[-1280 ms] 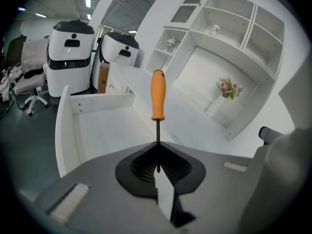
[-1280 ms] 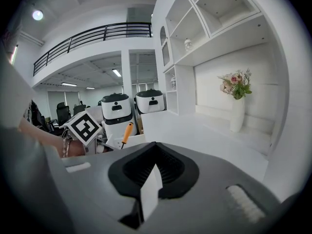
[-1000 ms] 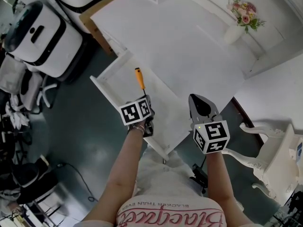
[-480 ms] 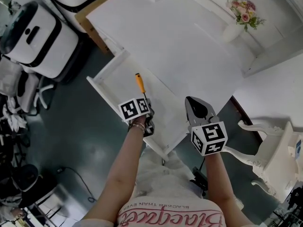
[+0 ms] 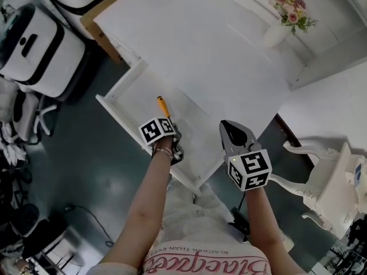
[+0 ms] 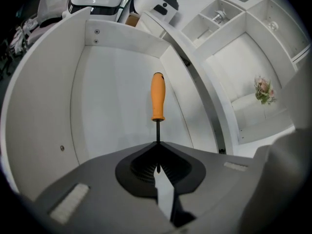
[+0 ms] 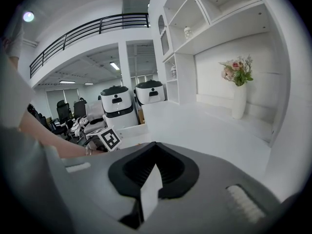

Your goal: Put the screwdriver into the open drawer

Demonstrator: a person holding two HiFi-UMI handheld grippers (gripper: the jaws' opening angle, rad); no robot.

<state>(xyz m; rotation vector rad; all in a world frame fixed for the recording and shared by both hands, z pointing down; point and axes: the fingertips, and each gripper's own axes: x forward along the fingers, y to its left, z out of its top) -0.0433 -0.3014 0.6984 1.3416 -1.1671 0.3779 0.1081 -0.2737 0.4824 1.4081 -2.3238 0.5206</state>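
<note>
The screwdriver [image 5: 164, 107] has an orange handle and a thin dark shaft. My left gripper [image 5: 171, 124] is shut on the tip end of the shaft, with the handle pointing away from me over the floor of the open white drawer [image 5: 127, 94]. In the left gripper view the screwdriver [image 6: 157, 97] sticks straight out past my left gripper [image 6: 157, 149], with the drawer [image 6: 110, 99] walls on three sides. My right gripper [image 5: 230, 127] hovers at the desk's near edge, right of the drawer, shut and empty; in its own view the right gripper [image 7: 153, 150] has its jaws together.
The white desk top [image 5: 200, 56] stretches behind the drawer, with a vase of flowers [image 5: 282, 27] at its far right. White wheeled machines [image 5: 34, 44] and a cardboard box [image 5: 96, 28] stand at the left. An ornate white chair [image 5: 330, 182] is at the right.
My left gripper has sunk lower into the drawer with the screwdriver still in it, rolling a little. The right gripper has stayed put.
</note>
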